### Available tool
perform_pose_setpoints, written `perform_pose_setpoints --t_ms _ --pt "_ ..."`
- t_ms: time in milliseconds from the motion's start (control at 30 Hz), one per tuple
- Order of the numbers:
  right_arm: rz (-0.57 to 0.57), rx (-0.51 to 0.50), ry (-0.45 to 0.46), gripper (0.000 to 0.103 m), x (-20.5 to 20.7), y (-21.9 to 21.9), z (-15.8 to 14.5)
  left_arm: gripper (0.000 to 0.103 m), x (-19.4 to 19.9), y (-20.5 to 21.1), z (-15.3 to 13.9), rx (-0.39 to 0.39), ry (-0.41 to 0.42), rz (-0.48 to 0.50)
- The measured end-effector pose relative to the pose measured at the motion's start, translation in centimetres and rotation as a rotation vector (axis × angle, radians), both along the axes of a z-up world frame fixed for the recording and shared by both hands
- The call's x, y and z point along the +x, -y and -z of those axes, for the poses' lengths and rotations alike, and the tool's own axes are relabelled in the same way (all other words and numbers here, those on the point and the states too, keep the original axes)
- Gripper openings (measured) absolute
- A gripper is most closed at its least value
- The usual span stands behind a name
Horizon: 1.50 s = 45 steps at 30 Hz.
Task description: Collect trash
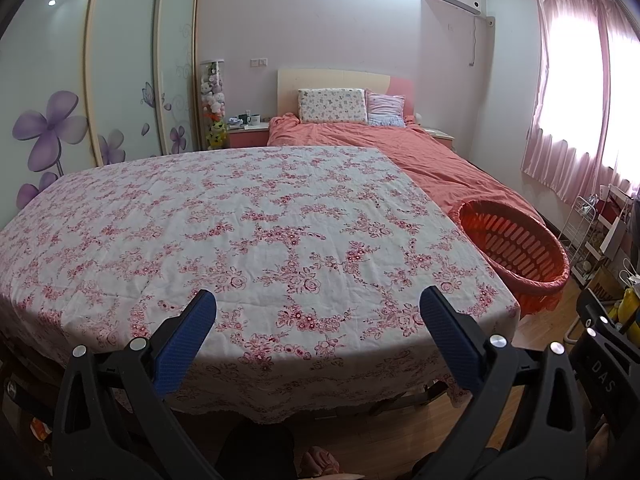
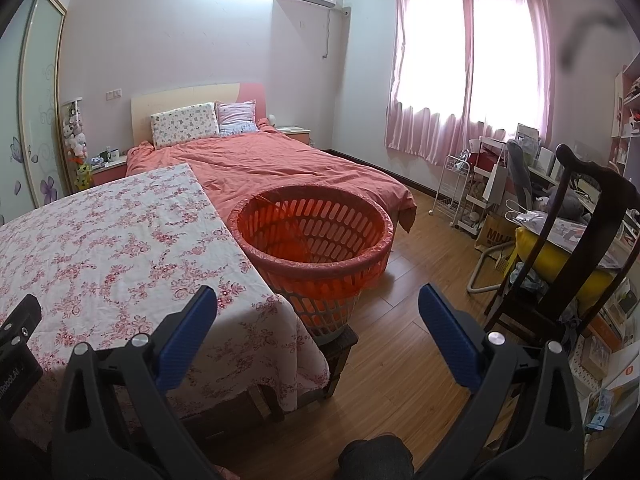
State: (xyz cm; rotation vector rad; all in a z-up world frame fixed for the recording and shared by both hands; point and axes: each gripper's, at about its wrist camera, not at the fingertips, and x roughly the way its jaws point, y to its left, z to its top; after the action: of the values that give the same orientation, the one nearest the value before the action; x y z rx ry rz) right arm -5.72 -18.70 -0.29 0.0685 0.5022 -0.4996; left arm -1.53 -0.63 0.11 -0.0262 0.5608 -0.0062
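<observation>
An orange slatted basket [image 2: 316, 240] lined with a thin orange bag stands on a small dark stool at the table's right end; it also shows at the right in the left wrist view, the basket [image 1: 516, 248]. It looks empty inside. The table [image 1: 240, 240] wears a white cloth with red flowers, and I see no trash on it. My left gripper [image 1: 318, 306] hangs open over the table's near edge with nothing between its blue pads. My right gripper [image 2: 318, 304] is open too, held in front of the basket and above the table's corner [image 2: 280, 320].
A bed [image 2: 260, 168] with a salmon cover lies behind the table and basket. A dark wooden chair [image 2: 576, 248] with a yellow cushion, a white wire rack [image 2: 452, 188] and cluttered shelves fill the right side. Wooden floor [image 2: 400, 320] lies open between basket and chair.
</observation>
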Motion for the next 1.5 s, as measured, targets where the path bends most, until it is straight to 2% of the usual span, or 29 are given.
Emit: perform_pose_setpoints --t_ms 1500 --pt "0.0 0.004 -0.004 0.098 0.1 0.11 0.25 0.1 0.23 -0.21 0.43 0.016 -0.014 0.004"
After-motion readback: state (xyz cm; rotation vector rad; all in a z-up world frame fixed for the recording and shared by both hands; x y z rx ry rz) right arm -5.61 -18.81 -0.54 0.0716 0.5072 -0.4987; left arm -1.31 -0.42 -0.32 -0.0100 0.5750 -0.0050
